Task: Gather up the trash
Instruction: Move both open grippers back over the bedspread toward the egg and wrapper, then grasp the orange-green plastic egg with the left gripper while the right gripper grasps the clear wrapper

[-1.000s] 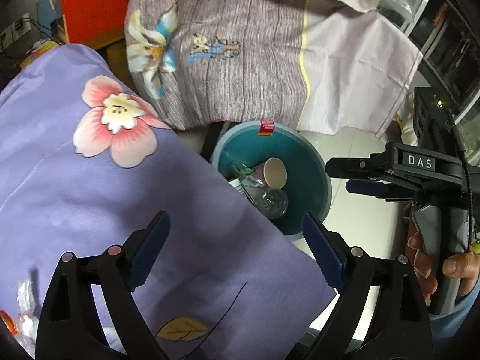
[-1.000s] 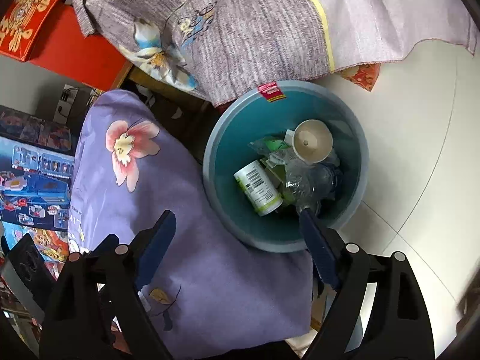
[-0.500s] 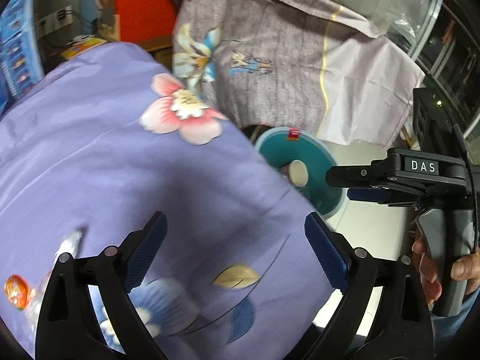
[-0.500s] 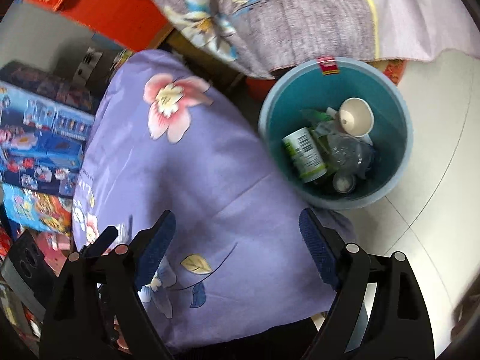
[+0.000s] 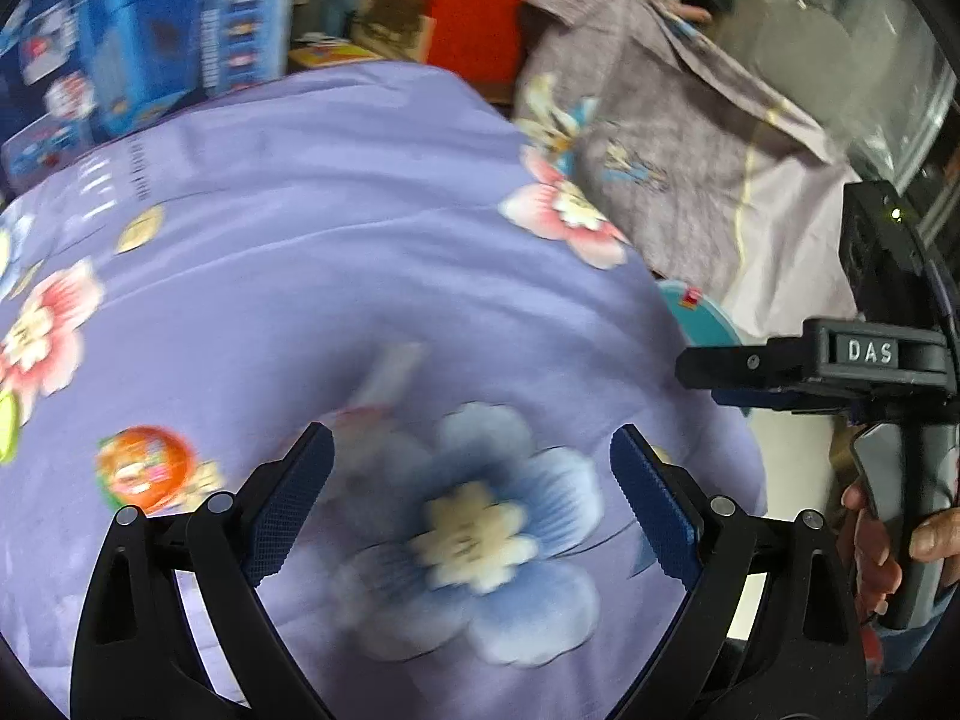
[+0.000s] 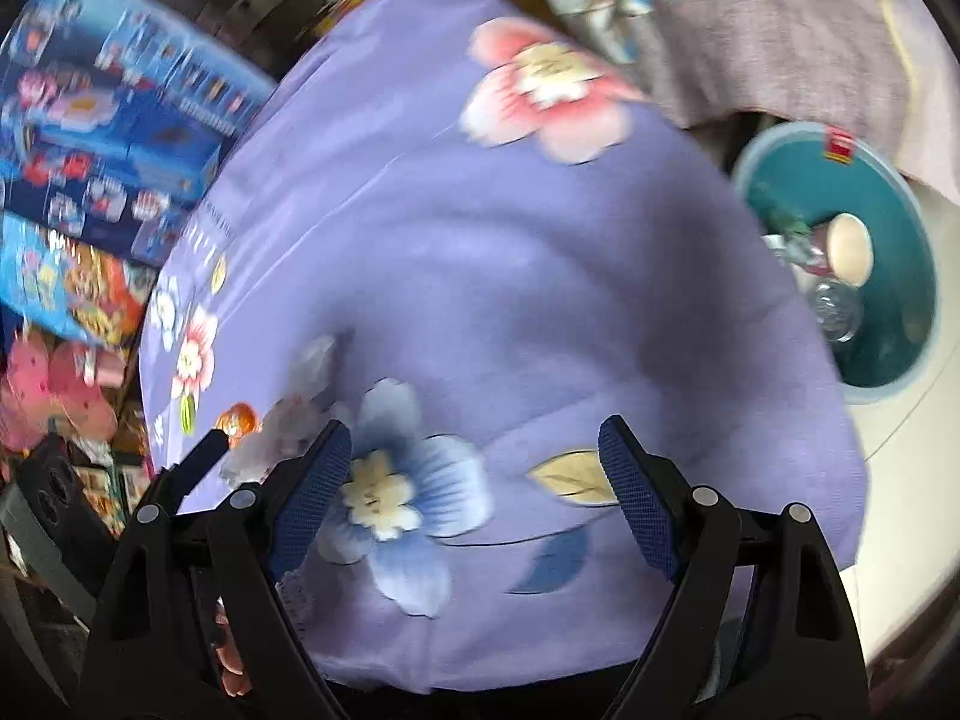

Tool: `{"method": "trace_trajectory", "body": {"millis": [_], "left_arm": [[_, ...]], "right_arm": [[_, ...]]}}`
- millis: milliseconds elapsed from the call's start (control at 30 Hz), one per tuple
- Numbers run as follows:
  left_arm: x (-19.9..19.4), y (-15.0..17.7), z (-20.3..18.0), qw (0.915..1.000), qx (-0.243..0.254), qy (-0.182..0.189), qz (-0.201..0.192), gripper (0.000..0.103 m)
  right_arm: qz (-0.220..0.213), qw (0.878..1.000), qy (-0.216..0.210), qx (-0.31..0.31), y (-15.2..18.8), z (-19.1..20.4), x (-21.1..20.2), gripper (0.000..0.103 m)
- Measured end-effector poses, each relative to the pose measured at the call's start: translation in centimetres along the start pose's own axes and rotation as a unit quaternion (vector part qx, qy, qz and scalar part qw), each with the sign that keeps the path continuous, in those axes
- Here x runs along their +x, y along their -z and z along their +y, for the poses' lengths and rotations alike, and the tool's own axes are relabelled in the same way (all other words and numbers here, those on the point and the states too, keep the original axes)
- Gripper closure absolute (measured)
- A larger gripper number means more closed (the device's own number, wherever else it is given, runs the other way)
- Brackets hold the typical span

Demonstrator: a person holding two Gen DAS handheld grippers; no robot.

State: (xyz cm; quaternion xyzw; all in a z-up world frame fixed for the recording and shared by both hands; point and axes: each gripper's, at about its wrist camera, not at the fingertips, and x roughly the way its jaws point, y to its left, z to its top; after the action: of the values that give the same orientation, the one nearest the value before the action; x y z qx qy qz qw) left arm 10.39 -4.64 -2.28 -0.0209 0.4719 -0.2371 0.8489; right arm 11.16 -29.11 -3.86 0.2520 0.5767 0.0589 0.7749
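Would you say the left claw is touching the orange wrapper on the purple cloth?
Apart. In the left wrist view, the open left claw shows bare purple cloth between it and the orange wrapper.

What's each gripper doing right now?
Left gripper: open, holding nothing.
Right gripper: open, holding nothing.

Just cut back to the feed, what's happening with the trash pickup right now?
A person holds a gripper in each hand over the purple floral cloth. Both the left gripper and the right gripper are open and empty. The teal bin beside the cloth already holds a paper cup and other trash. Still on the cloth are an orange round item and a clear wrapper, blurred, just ahead of the left gripper's fingers. Nothing is being gripped yet.
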Motion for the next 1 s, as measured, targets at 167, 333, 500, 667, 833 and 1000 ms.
{"method": "trace_trajectory", "body": {"millis": [167,333,500,667,833,1000], "left_arm": [[-2.7,1.6,5.0,0.9992,-0.026,-0.025,-0.019,0.008],[-4.1,3.5,10.2,0.9962,-0.066,-0.053,-0.019,0.008],[-4.0,4.9,13.6,0.9928,-0.103,-0.061,-0.008,0.008],[-3.4,5.6,15.0,0.9913,-0.117,-0.060,0.001,0.008],[-2.8,5.9,16.3,0.9902,-0.126,-0.059,0.009,0.008],[-2.5,6.2,17.6,0.9891,-0.134,-0.059,0.013,0.008]], "right_arm": [[0.028,0.999,0.001,-0.042,0.7,5.2,2.5,0.022],[0.049,0.997,-0.003,-0.067,1.3,9.1,4.7,0.022],[0.065,0.995,-0.005,-0.070,1.8,11.2,6.5,0.022],[0.080,0.995,-0.008,-0.061,2.1,12.3,8.6,0.022],[0.084,0.995,-0.006,-0.059,2.2,13.4,10.3,0.022],[0.087,0.994,-0.005,-0.063,2.4,14.1,11.7,0.022]]}}
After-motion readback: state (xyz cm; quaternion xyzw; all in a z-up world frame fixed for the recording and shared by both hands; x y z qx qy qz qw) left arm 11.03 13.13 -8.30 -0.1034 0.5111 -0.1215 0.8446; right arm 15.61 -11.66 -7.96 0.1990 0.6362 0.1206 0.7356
